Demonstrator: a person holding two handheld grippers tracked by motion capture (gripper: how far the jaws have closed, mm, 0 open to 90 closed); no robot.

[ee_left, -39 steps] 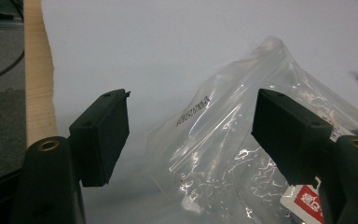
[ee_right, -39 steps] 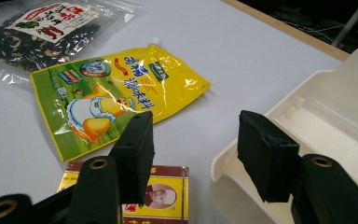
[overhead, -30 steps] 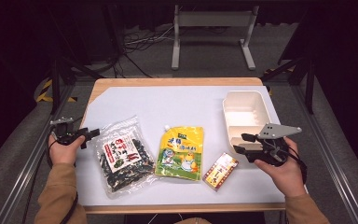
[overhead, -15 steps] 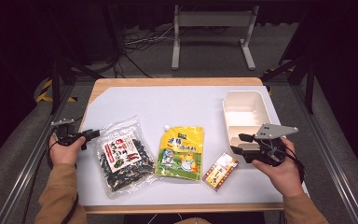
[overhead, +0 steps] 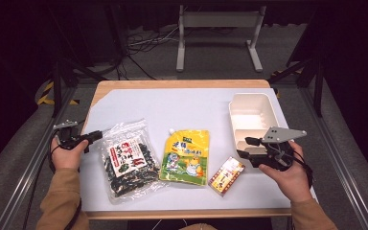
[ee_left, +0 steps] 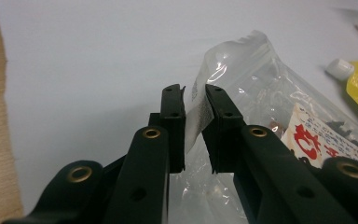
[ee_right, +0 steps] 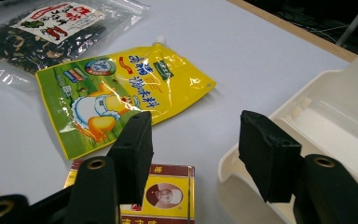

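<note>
1. Clear snack bag (overhead: 129,163) lies near left on the table; the left gripper (ee_left: 195,109), jaws just closing, clamps its corner.
2. Right: yellow pouch (overhead: 186,156), small box (overhead: 226,175), white container (overhead: 251,115).
3. Right gripper (ee_right: 196,140) hovers, jaws apart.

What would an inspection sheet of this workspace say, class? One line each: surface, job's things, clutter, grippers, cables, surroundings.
Surface: white table, wooden edge.
Job's things: clear bag of dark food, its edge between the left gripper jaws.
Clutter: yellow spout pouch, small red-yellow box, open cream container.
Grippers: left gripper jaws just closing on the bag edge; right gripper open, holding nothing, above the box.
Cables: floor cables behind the table.
Surroundings: dark floor, grey metal stand.
</note>
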